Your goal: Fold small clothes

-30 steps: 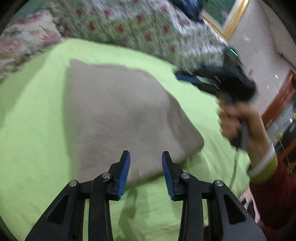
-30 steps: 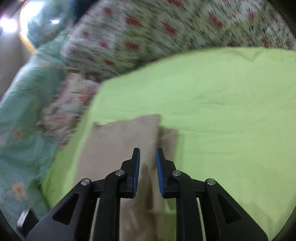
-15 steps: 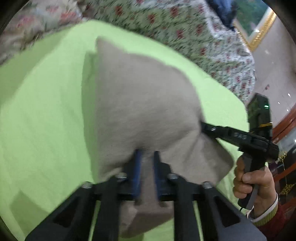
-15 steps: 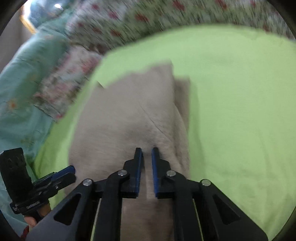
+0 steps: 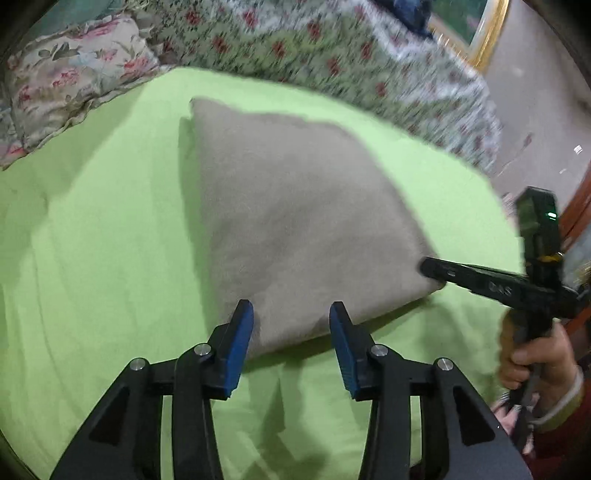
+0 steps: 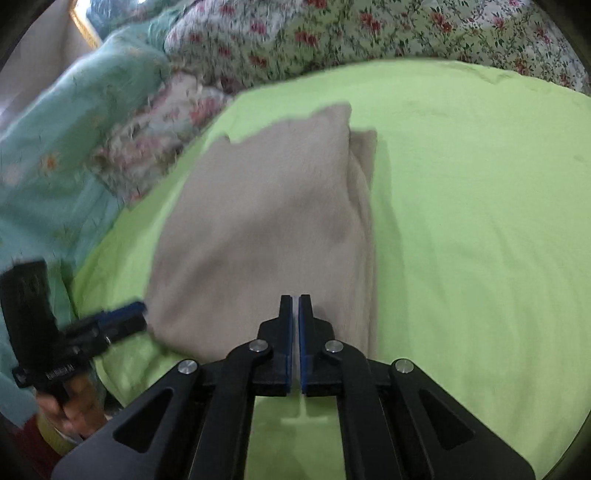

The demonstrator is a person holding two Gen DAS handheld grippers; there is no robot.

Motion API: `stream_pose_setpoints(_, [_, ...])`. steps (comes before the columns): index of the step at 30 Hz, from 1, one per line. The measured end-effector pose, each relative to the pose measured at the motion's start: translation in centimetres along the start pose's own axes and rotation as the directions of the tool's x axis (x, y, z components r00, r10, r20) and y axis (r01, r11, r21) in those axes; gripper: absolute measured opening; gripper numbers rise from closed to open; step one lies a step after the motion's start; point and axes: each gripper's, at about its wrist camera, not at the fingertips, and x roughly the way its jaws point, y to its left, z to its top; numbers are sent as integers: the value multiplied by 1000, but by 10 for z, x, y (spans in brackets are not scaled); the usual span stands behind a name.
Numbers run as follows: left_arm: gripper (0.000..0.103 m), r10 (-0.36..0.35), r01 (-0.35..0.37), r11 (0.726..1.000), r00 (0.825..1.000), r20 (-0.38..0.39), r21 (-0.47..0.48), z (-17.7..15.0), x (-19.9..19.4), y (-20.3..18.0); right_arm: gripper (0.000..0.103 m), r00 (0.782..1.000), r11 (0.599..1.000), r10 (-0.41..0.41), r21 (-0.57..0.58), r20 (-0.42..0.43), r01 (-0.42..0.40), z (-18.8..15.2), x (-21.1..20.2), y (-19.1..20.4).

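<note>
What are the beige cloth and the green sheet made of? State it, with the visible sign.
Beige cloth: likely fleece or brushed knit; matte, fuzzy, soft thick folded edge. Green sheet: probably thin woven cotton; smooth, flat, shallow creases. Blur leaves both uncertain.

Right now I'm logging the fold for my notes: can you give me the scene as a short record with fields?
garment: beige folded cloth, lying on the green sheet
left gripper: fingers just opened, astride the cloth's near edge, not pressing it
right gripper: fingers shut at the cloth's near corner; grip on the cloth not clear
background: floral quilt, floral pillow
</note>
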Motion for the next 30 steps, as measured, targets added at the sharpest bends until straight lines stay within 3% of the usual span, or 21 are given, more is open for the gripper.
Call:
stream_pose_setpoints(5, [42, 54, -54, 998, 999, -1, 35, -8, 1, -9, 2, 1000, 999, 20, 40, 7, -20, -14, 2, -14])
stream_pose_setpoints(12, [43, 39, -39, 999, 999, -4, 9, -22, -20, -8, 3, 1000, 999, 10, 46, -4, -10, -15, -4, -17])
stream_pose_setpoints(21, [62, 106, -106, 994, 994, -5, -12, -43, -51, -8, 5, 1000, 999, 1, 42, 28, -2, -33, -55, -12])
stream_pose_setpoints(26, [79, 136, -136, 991, 991, 0, 1, -51, -61, -14, 6, 1000, 1000, 2, 30, 21, -2, -40, -67, -6])
stream_pose_setpoints(30, [82, 160, -160, 987, 987, 12, 27, -55, -67, -17, 6, 1000, 1000, 0, 20, 3, 0, -49, -69, -2])
